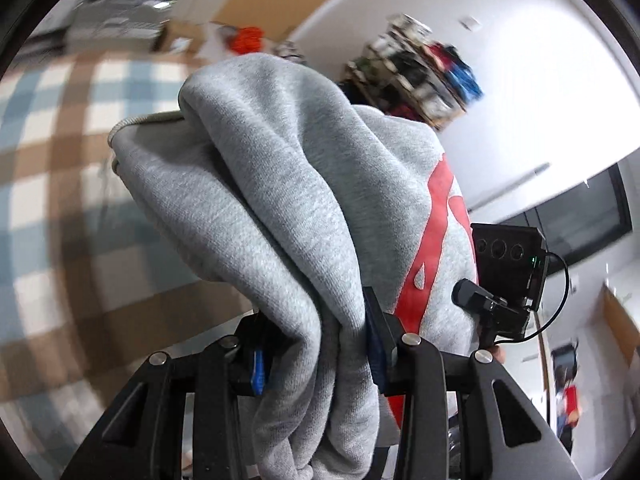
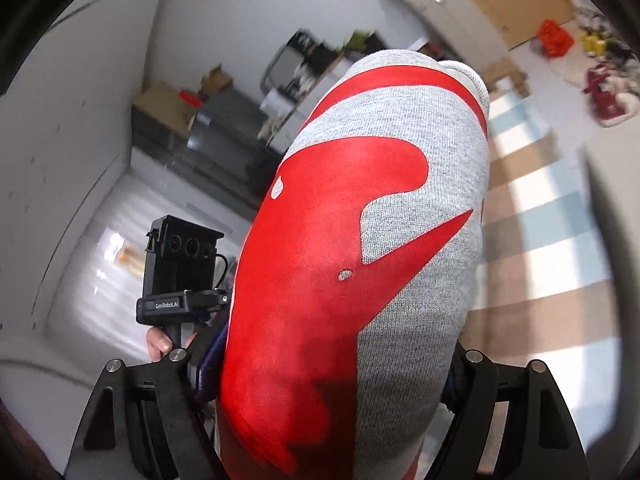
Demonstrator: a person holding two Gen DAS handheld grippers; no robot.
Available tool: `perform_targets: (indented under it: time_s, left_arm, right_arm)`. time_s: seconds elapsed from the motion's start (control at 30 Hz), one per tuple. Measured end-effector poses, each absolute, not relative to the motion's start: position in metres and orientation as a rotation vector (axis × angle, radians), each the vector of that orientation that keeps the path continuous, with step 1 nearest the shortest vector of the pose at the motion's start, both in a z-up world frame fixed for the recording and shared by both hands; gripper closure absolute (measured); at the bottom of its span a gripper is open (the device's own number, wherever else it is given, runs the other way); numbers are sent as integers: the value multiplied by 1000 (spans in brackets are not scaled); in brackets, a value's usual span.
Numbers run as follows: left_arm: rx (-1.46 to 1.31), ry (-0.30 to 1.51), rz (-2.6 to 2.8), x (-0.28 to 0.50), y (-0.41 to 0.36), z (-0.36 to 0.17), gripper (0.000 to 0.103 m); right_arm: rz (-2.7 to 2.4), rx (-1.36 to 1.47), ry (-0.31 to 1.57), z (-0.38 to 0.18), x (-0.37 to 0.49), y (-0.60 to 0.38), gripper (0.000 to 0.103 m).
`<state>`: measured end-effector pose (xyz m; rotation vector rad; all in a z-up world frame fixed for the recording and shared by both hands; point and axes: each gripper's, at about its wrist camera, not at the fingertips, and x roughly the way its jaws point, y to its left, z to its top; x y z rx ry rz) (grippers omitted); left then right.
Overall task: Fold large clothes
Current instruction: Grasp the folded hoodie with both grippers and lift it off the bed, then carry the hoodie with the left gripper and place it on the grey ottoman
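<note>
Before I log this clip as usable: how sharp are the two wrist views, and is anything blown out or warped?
Left wrist: hoodie and claw are sharp; the checked cloth and shelves are motion-smeared; the wall is glare-white. Right wrist: the hoodie's red print is crisp, with a dark shadow low on it; the room behind is blurred. Both views bend strongly toward the black rim.

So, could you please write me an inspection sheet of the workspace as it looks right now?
Surface: checked cloth in blue, brown and white, blurred.
Job's things: grey sweatshirt with red print, bunched and raised off the surface.
Clutter: red and yellow items on the floor; loaded shelf.
Grippers: left tool shut on the sweatshirt; right tool shut on it too.
Cables: black lead on the opposite tool's camera unit.
Surroundings: white walls, cardboard boxes, grey cabinet.
</note>
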<state>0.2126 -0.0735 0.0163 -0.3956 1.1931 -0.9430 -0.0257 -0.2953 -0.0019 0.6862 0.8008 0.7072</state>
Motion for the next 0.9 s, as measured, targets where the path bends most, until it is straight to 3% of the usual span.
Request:
perform_targets:
  time_s: [0.43, 0.57, 0.63, 0.77, 0.8, 0.83, 0.9]
  left_arm:
    - [-252, 1187, -1169, 236, -273, 61, 70]
    - [-356, 1223, -1228, 247, -321, 38, 70]
    - [-421, 1258, -1241, 252, -343, 3, 71]
    - [-496, 1387, -1125, 252, -357, -90, 72]
    - [-506, 1401, -1109, 251, -353, -107, 72]
    - [-509, 1411, -1118, 250, -350, -116, 72]
    - [-532, 1395, -1173, 251, -333, -122, 73]
  right_arm:
    - [450, 733, 686, 62, -87, -484, 22]
    - [419, 688, 751, 63, -87, -549, 21]
    - [417, 685, 791, 51, -76, -570, 16]
    - [315, 674, 988, -37, -53, -626, 15]
    - [255, 668, 1069, -65, -47, -633, 13]
    - [222, 688, 1158, -97, -43, -639, 2]
    - [275, 757, 1153, -111, -44, -649, 0]
